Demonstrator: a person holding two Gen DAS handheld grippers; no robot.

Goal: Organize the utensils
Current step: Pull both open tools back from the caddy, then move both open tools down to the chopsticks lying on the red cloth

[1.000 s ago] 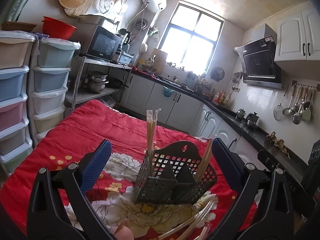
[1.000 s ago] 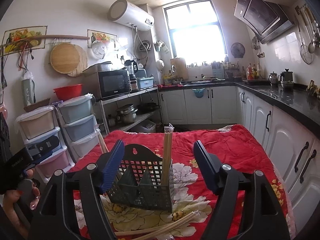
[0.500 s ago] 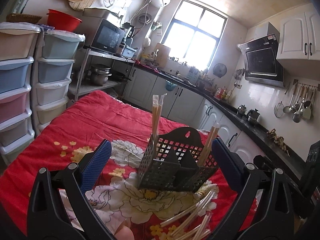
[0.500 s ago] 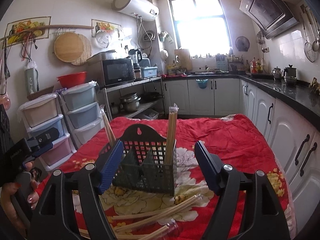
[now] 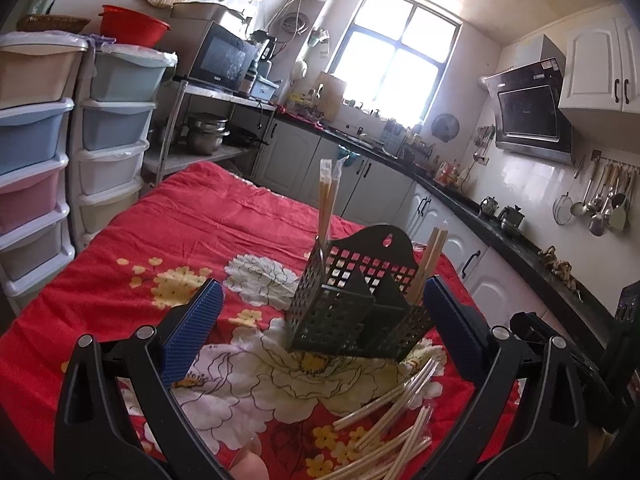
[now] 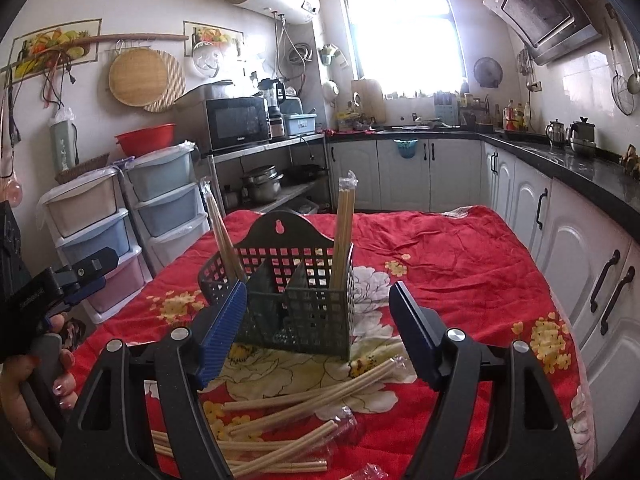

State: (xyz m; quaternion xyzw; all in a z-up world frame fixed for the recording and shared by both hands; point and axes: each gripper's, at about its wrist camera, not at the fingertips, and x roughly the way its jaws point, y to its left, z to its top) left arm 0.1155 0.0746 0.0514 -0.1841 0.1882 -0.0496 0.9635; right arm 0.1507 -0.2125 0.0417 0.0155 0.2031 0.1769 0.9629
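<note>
Because the loose wrapped chopsticks [image 6: 304,412] lie flat on the red cloth [image 6: 460,264] at 6 o'clock of the black caddy [image 6: 288,300], we read their long axes as running 8 to 2 o'clock. Both the right gripper [image 6: 316,332] and left gripper [image 5: 320,332] hang with jaws apart and empty. We judge the right nearer: the pile lies directly beneath it, but at 4 o'clock of the left.
</note>
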